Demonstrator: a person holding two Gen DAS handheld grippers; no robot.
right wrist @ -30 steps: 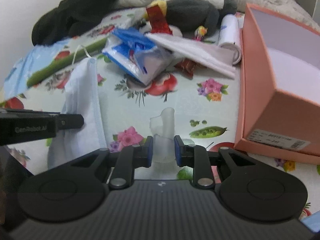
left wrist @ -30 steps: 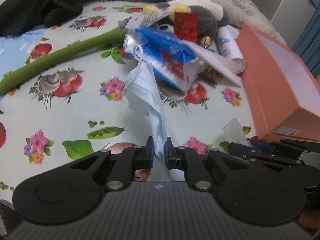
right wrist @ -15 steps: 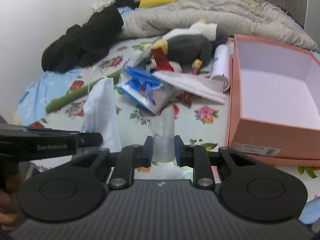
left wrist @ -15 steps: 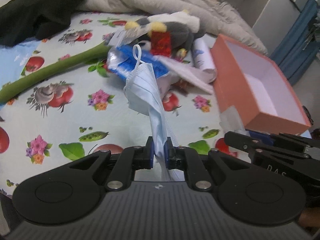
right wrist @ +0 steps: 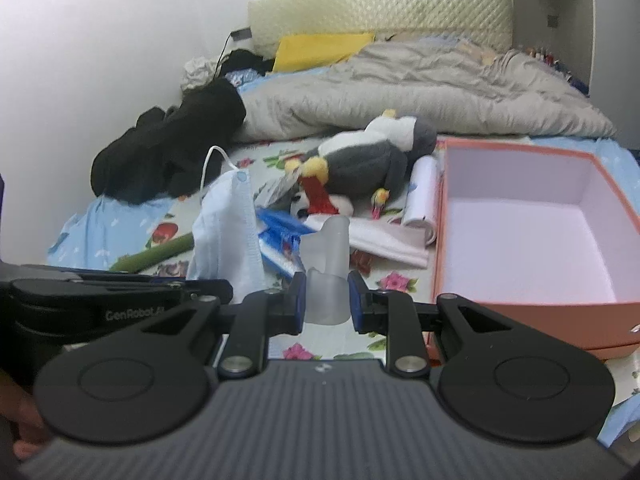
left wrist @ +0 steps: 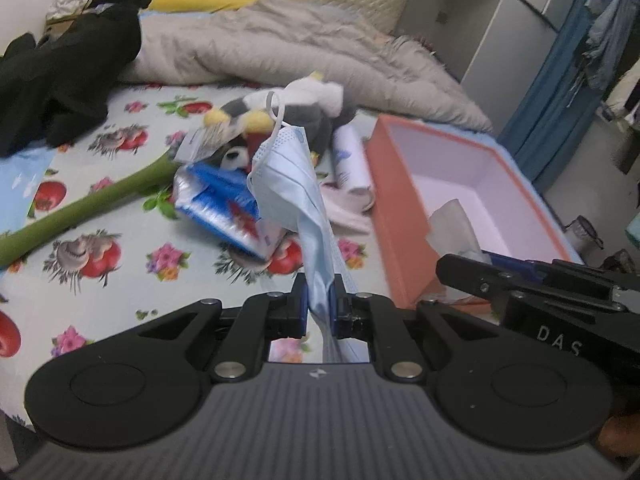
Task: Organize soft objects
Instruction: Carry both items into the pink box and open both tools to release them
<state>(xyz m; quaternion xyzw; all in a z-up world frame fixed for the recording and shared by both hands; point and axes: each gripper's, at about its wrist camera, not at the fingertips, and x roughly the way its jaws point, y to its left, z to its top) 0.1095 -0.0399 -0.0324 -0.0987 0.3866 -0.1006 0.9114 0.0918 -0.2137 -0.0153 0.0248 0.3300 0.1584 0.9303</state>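
2 hand-held grippers are up above a bed [left wrist: 120,280] covered in a sheet printed with fruit and flowers, each pinching something soft. The left hand-held gripper [left wrist: 321,308] has its jaws nearly together on the lower end of a pale blue face mask [left wrist: 296,188], which stands up from the pads with its white ear loop at the top. The right hand-held gripper [right wrist: 327,300] has its jaws closed on a translucent whitish soft piece [right wrist: 326,264] that rises between them; what it is I cannot tell. Just to the right of both stands an open salmon-pink box [right wrist: 440,240] with a pale lining, resting on the bed. Behind the held things lies a heap: a grey and white plush bird [right wrist: 368,160], a blue and white plastic packet [left wrist: 216,200], a white cloth [right wrist: 388,240] and a rolled white item [right wrist: 420,196]. A long green stem-like toy [left wrist: 80,212] lies left of the heap, and black clothing [right wrist: 168,152] and a grey quilt [right wrist: 420,92] lie further back.
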